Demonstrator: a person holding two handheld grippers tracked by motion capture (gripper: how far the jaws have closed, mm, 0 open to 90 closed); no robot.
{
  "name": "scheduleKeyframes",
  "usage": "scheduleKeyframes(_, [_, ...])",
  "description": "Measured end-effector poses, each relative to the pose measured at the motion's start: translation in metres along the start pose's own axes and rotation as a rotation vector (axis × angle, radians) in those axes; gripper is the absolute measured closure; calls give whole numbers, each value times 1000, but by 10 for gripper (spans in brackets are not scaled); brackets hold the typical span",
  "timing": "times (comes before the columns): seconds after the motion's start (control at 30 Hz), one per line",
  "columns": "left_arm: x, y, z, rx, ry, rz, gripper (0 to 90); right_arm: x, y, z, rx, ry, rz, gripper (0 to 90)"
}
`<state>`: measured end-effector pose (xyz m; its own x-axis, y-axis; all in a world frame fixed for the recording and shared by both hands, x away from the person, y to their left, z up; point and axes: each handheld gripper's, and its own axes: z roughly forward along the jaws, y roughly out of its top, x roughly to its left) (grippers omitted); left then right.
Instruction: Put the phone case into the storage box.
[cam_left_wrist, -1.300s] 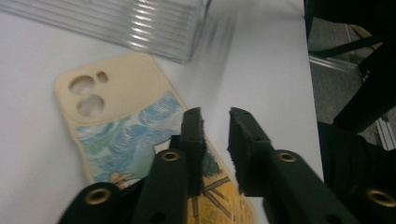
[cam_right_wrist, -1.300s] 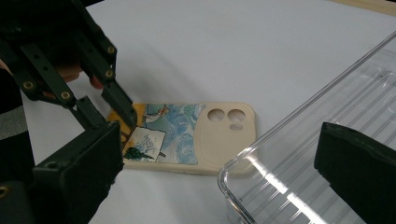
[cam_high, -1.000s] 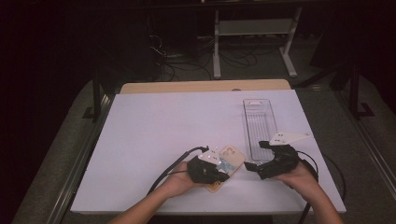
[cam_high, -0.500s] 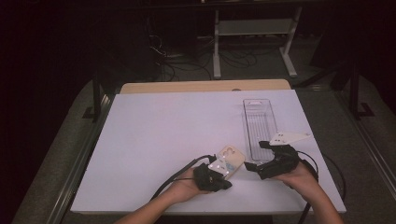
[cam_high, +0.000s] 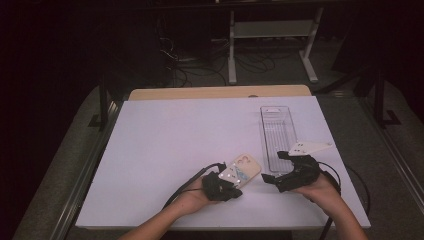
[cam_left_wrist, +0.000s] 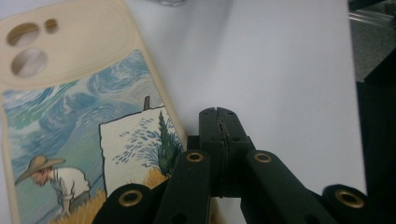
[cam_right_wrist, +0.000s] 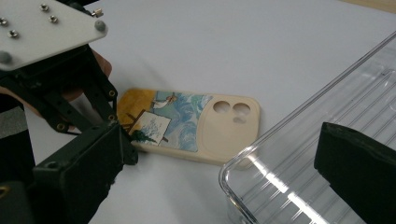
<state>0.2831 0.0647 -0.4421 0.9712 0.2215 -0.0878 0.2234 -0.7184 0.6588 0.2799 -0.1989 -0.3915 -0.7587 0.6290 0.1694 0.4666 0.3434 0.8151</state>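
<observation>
Risk here: clear tray (cam_high: 278, 131), right of centre in the high view, easily knocked by wide-open right gripper (cam_high: 274, 167). Phone case (cam_high: 242, 167) flat, lower centre, long axis diagonal, camera holes upper right. Left gripper (cam_left_wrist: 219, 126) clamped shut, empty, tips beside the case's edge; could shove it.

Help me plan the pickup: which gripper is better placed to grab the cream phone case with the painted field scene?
Left, probably. The left gripper sits shut right beside the cream phone case, its tips at the long edge. The right gripper is open but apart, over the clear plastic tray.
</observation>
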Motion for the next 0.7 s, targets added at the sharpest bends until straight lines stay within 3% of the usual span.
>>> scheduleKeyframes(0.5, [26,-13,-16,7,85,-45,899,0,0,0,-1,-2,4,9])
scheduleKeyframes(0.6, [30,-15,-17,0,84,-63,899,0,0,0,1,-2,2,9])
scheduleKeyframes(0.7, [30,-15,-18,2,83,-52,898,0,0,1,3,-2,3,9])
